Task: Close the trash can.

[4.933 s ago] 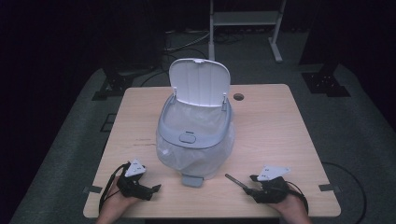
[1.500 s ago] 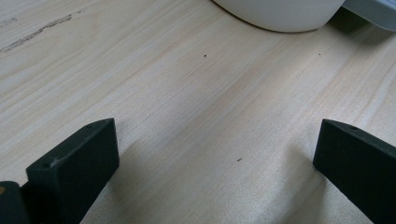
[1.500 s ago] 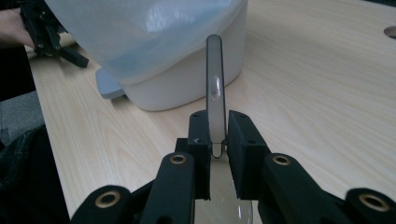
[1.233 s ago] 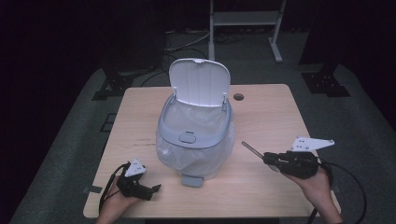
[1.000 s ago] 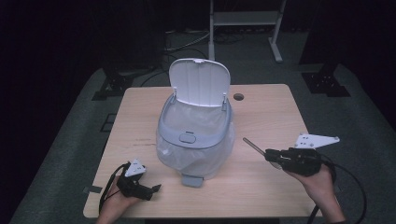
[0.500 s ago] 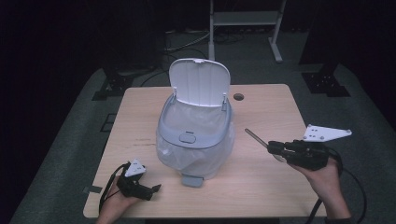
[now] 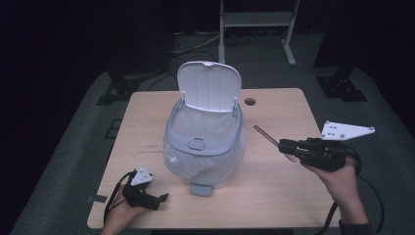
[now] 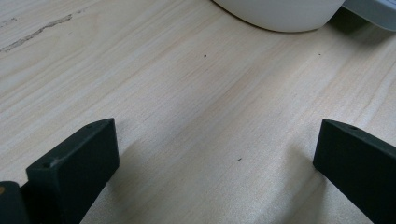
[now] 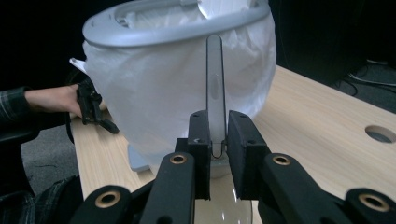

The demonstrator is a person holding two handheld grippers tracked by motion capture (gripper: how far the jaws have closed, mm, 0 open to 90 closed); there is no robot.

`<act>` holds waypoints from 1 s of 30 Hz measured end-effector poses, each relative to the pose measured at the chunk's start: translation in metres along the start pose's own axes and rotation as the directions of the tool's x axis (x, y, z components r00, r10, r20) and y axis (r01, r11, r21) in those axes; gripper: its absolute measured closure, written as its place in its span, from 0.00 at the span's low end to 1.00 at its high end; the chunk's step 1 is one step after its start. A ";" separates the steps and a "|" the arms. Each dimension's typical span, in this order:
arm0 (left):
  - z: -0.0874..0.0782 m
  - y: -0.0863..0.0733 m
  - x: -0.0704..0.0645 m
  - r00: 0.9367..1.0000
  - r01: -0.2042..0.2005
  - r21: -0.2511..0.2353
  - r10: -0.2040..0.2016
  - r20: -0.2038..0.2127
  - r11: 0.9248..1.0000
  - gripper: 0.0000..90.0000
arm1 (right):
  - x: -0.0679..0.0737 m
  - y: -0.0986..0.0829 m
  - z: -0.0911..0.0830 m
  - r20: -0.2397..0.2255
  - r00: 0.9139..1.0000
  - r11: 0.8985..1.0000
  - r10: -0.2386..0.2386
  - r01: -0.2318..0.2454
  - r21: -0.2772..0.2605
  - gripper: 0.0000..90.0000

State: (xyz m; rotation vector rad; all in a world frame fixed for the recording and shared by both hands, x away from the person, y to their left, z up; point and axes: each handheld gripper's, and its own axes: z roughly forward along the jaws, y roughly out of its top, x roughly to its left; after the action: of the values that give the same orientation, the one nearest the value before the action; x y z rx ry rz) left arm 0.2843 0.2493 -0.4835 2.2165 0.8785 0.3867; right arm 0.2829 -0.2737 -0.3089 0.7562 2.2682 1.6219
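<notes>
Now higher and farther right, right hand-held gripper [image 7: 286,146] clamping spoon [image 7: 265,135], left unmoved.

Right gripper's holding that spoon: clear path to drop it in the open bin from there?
Probably yes. The right gripper holds the spoon beside the bin; its lid stands open and bare table lies between. It would need to rise above the rim.

Our right tongs [image 9: 215,154] have matte black blocky jaws on black linkage arms with brass-ringed pivots, and a grey three-cornered plate on top. Our left tongs [image 7: 157,199] are likewise black, with a black trailing cable. One sleeve [image 9: 11,105] is dark plaid.
</notes>
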 end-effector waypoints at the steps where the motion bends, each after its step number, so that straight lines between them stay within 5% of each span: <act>1: 0.000 0.000 0.000 1.000 0.000 0.000 0.000 0.000 1.000 0.00 | 0.000 0.002 0.000 -0.002 1.000 1.000 -0.003 0.003 -0.002 0.88; 16: 0.000 0.000 0.000 1.000 0.000 -0.002 0.000 0.000 1.000 0.00 | 0.007 0.030 0.012 -0.043 0.998 0.999 -0.034 0.033 -0.034 0.88; 30: 0.000 0.000 0.000 1.000 0.001 -0.002 -0.001 0.000 1.000 0.00 | 0.014 0.079 0.029 -0.094 0.991 0.993 -0.097 0.089 -0.079 0.88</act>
State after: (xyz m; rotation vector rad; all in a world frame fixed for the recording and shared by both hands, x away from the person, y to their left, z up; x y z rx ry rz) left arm 0.2843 0.2492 -0.4837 2.2145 0.8786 0.3876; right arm 0.3062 -0.2229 -0.2438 0.5558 2.2575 1.7250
